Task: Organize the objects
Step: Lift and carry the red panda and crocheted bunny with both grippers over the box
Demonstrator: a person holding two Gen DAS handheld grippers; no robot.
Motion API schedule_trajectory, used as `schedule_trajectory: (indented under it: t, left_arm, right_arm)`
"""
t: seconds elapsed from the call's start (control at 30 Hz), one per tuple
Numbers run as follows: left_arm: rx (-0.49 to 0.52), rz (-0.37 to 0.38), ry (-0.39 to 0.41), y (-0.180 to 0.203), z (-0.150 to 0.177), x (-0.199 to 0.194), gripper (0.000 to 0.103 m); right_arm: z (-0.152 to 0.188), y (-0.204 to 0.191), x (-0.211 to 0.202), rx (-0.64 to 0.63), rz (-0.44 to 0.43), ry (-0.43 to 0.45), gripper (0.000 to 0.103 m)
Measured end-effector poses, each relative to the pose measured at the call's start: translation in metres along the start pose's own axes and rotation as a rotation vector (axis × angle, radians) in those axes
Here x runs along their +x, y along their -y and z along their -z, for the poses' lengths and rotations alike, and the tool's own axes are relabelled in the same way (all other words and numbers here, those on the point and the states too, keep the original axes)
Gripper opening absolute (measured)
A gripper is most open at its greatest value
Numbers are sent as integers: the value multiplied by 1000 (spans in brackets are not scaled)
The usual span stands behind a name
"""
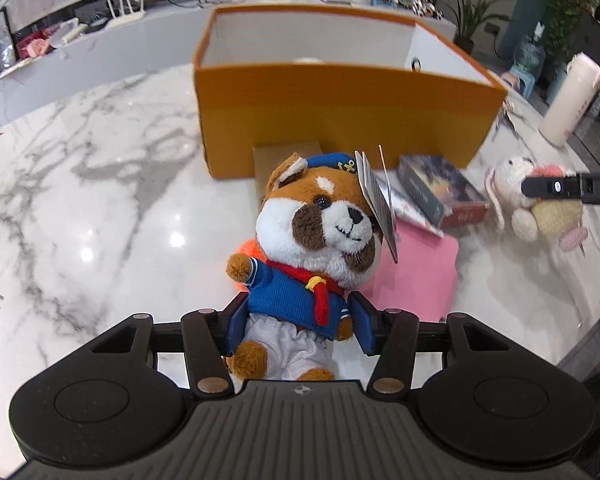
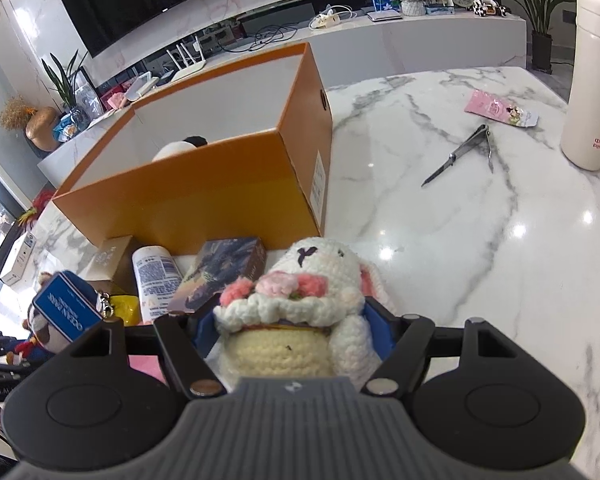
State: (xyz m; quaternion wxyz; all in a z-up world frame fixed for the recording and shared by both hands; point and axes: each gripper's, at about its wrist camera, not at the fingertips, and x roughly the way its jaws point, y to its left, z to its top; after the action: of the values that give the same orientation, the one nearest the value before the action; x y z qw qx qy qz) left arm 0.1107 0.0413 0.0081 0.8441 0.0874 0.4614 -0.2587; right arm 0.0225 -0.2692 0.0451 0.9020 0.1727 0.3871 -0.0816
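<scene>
Plush dog (image 1: 320,248): brown and white fur, a blue sailor cap with a gold anchor, a blue jacket, a red neckerchief and white shorts are seen; a paper tag hangs from the cap.
Left claw (image 1: 298,326): it is clenched on the plush dog at the waist, blue pads pressed against both sides; the dog is held in front of the orange box (image 1: 340,116).
Crochet rabbit (image 2: 312,304): white head, pink-lined ears, pink knitted flowers and a cream body are shown.
Right claw (image 2: 296,332): it is closed around the crochet rabbit's body, in front of the orange box's near corner.
Orange box: open-topped, white inside, set on the marble counter (image 1: 80,200); a white and black soft thing is partly seen inside it.
In front of the box: a dark card box (image 2: 224,272), a white bottle (image 2: 156,280) lying flat, a small brown carton (image 1: 286,156) and a pink sheet (image 1: 420,272) are crowded together.
Right of the box: a folding tool (image 2: 464,152), a pink packet (image 2: 500,112) and a white flask (image 2: 592,92) are well apart from it.
</scene>
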Motion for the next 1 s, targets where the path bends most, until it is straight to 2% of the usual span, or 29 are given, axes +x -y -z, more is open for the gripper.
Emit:
schedule_trajectory:
  t: [0.3, 0.63, 0.87, 1.0]
  left_arm:
    - [2, 7, 56, 2, -6, -16, 61]
    - [21, 19, 126, 13, -13, -40, 61]
    - [-6, 37, 206, 23, -34, -58, 60]
    - [-21, 59, 205, 25, -39, -59, 59]
  right_arm:
    - [1, -8, -17, -11, -43, 16, 73]
    - [-1, -18, -41, 13, -137, 49, 73]
    - [-16, -42, -64, 7, -212, 134, 73]
    - [-15, -46, -64, 20, -228, 129, 73]
